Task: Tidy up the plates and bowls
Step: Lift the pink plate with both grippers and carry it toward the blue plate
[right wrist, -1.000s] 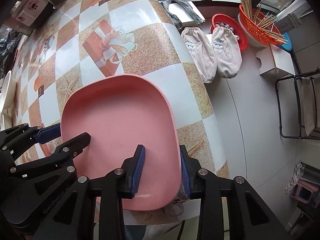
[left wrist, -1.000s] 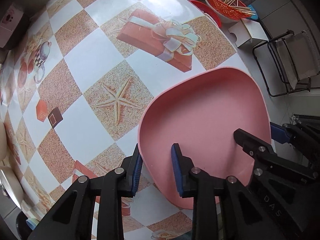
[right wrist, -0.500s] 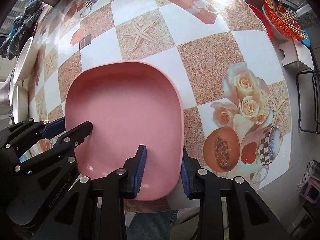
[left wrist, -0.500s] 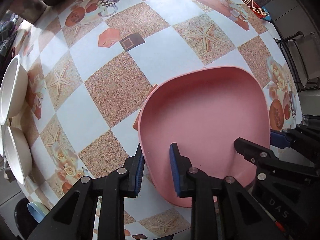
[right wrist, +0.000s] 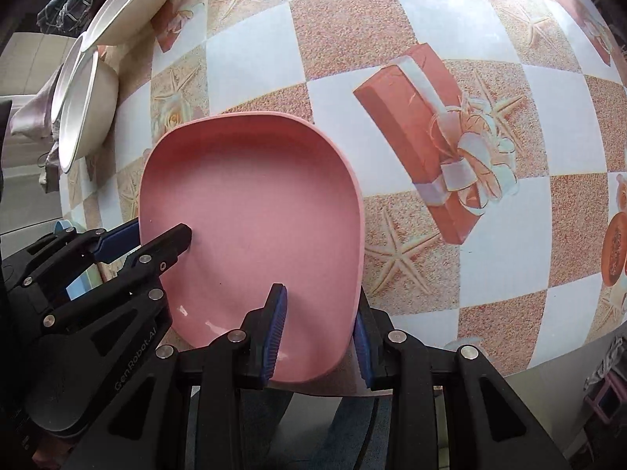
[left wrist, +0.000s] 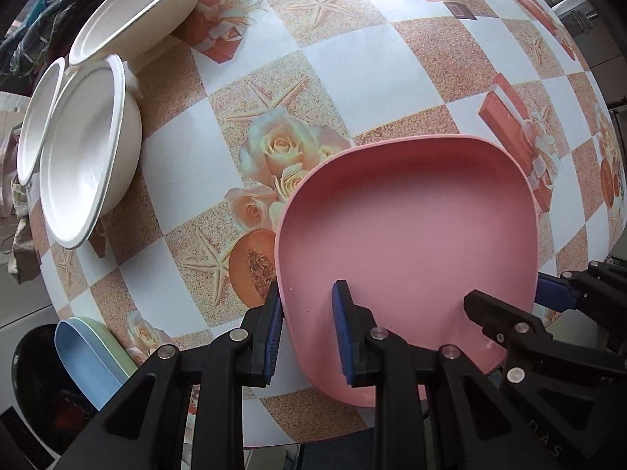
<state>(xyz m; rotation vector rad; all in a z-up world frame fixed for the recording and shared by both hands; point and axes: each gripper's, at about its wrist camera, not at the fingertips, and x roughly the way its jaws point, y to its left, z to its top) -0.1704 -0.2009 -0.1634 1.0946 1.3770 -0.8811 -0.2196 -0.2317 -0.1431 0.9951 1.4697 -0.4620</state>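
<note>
Change: pink plate carried across patterned surface, white bowls and blue plate now in view | Tongs: left tongs, right tongs both clamp plate rim | Meaning: nearing stacking spot.

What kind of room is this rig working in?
Probably a home dining or kitchen area: a table under a printed checkered oilcloth, white bowls at its edge beside stacked blue and green plates, and a pink plate held over it.
</note>
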